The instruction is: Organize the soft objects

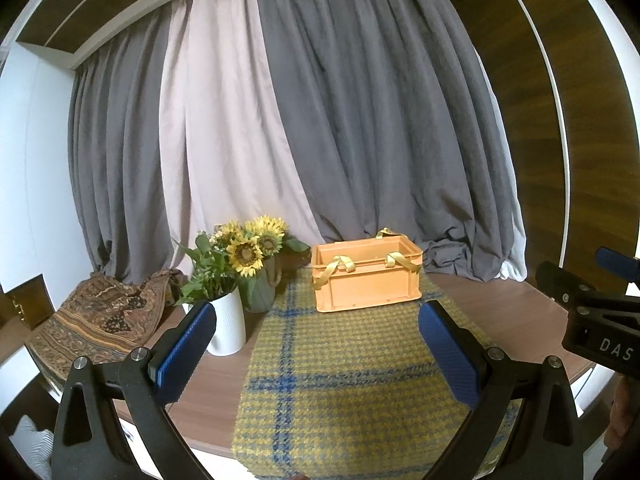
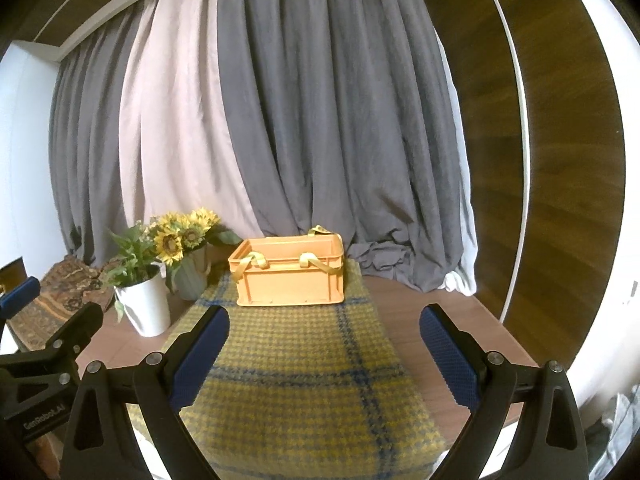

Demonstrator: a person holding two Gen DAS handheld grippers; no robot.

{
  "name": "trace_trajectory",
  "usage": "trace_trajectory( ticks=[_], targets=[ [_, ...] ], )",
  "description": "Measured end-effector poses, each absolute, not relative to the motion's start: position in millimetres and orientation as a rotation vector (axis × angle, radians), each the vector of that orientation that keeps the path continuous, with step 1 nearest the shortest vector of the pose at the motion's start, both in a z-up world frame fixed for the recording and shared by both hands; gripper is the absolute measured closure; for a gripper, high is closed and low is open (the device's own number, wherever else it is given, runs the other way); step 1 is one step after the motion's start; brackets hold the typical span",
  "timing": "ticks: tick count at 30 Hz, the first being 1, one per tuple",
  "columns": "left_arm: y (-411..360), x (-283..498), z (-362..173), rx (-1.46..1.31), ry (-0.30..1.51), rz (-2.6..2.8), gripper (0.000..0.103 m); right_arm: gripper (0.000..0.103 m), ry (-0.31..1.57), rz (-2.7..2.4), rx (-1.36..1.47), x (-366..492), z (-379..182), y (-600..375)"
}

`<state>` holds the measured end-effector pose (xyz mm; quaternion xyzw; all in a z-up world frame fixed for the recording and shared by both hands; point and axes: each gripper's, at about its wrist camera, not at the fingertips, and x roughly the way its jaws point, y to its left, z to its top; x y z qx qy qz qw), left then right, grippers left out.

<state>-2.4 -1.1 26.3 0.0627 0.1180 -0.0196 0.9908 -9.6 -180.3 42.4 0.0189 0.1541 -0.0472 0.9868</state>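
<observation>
A yellow and blue plaid cloth (image 1: pixel 340 380) lies flat along the wooden table, seen also in the right wrist view (image 2: pixel 296 384). An orange crate (image 1: pixel 366 276) with yellow ribbon handles stands on its far end (image 2: pixel 290 274). My left gripper (image 1: pixel 316 344) is open and empty above the cloth's near part. My right gripper (image 2: pixel 324 352) is open and empty above the same cloth, and it shows at the right edge of the left wrist view (image 1: pixel 600 312). The crate's inside is hidden.
A white vase with greenery (image 1: pixel 228 328) and a green vase of sunflowers (image 1: pixel 256 256) stand left of the cloth. A patterned brown fabric (image 1: pixel 100 320) lies at the far left. Grey and pale curtains (image 1: pixel 320 120) hang behind the table.
</observation>
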Motion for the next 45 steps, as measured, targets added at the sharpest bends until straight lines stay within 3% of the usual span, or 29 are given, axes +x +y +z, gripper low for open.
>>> trace_trajectory(
  ticks=[45],
  targets=[
    [-3.6,-10.1,27.3,0.133,0.230,-0.039,0.000,0.006,0.310,-0.101,0.044,-18.6,44.8,-186.4]
  ],
)
